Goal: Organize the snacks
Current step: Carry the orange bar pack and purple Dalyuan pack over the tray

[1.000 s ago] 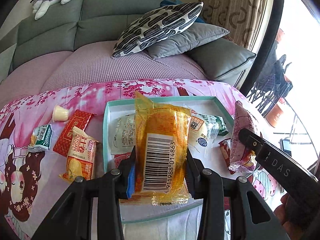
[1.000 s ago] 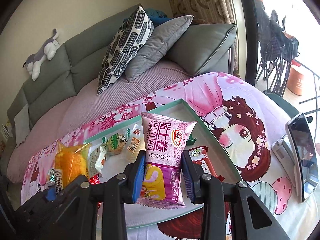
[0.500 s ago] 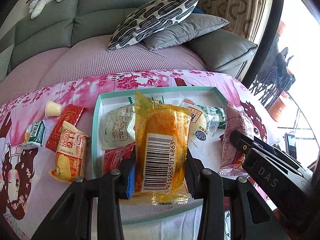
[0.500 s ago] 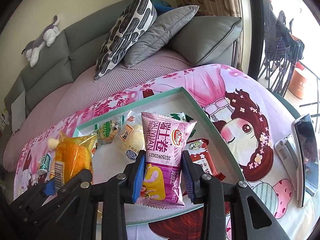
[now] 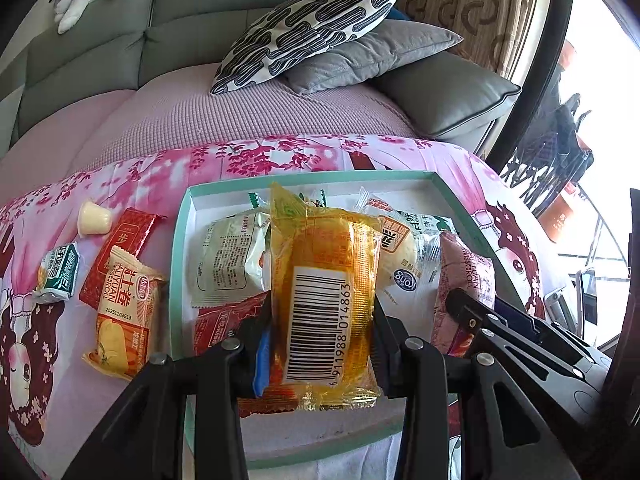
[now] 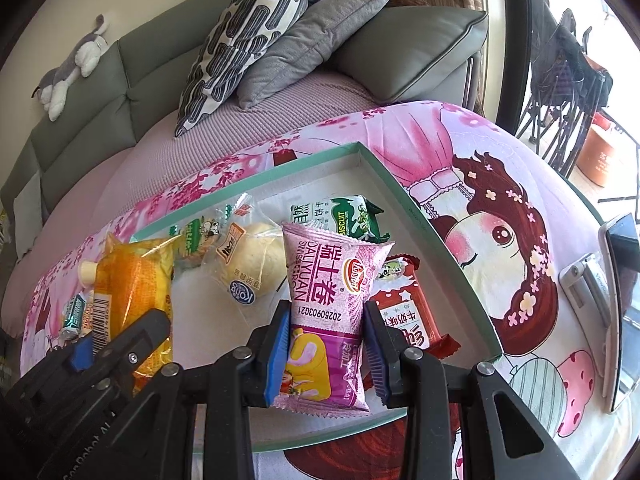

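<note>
My left claw [image 5: 322, 332] squeezes a yellow snack pack [image 5: 324, 280] tight, right over the green tray [image 5: 178, 264]; my right claw [image 6: 325, 354] pinches a purple roll pack [image 6: 330, 308], with a red bar [image 6: 404, 312] lying just beside it in that tray. More snacks lie out past my left claw's left side; an orange roll pack [image 5: 124, 312] is the nearest.

A yellow cake pack [image 5: 324, 300], barcode up, and a pink Swiss-roll pack [image 6: 328, 320] are held upright over the teal tray [image 6: 440, 240], where a bun [image 6: 256, 264], biscuits [image 6: 340, 220] and red bars lie.
</note>
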{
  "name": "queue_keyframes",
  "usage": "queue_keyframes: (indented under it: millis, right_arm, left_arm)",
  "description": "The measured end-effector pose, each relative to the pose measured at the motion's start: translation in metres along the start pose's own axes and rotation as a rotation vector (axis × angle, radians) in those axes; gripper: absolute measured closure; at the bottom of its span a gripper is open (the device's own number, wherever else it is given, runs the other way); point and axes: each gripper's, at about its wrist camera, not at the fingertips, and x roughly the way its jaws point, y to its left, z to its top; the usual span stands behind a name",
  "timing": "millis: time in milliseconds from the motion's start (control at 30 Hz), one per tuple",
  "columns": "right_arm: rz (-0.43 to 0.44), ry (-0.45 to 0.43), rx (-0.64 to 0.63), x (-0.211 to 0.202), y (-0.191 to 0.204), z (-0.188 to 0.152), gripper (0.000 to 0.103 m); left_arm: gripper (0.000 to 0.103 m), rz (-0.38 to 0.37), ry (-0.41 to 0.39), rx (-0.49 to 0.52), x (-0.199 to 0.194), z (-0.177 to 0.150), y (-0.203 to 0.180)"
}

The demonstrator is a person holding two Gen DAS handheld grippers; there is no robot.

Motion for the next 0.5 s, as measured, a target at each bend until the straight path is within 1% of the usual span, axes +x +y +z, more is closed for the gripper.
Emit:
queue_keyframes:
  millis: [267,500]
  right_arm:
    - [0.003,0.009,-0.01,0.0019,0.0017,0.0003,0.065]
    - [0.011,0.021,-0.032,0.0039,0.0067,-0.0001,0.065]
  left_arm:
    - [0.061,0.003,0.029,0.002,0.0104,-0.0028,0.0004]
    - [0.061,0.005,0.029,-0.009,0.0103,-0.0017,0.005]
